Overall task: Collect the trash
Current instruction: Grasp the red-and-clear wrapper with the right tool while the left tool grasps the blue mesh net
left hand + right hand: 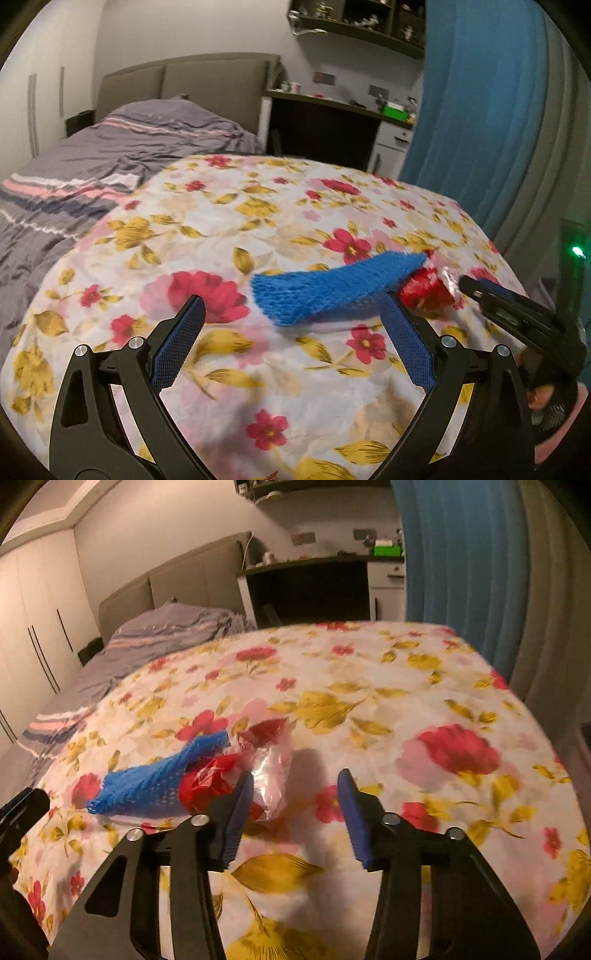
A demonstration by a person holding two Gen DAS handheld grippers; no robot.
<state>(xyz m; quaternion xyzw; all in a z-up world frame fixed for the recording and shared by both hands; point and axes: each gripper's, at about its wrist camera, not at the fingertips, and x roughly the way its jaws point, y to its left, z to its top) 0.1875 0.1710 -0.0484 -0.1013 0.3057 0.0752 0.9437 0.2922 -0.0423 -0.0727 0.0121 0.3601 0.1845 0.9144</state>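
Reaching for trash: my right tool (295, 805) half open, empty, just right of red-clear wrapper (236, 775); blue mesh sleeve (332, 286) left of wrapper. Left tool (291, 332) wide open, empty. Next: shift left, pinch wrapper.

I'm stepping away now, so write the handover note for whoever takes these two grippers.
Left gripper: open, empty, just short of the blue mesh net.
Right gripper: jaws part open, empty, beside the clear plastic wrapper.
Trash: net, wrapper and red crumpled piece lie together on the floral cloth.
Done: nothing picked up.
Left: grasp all three pieces; no bin in view.
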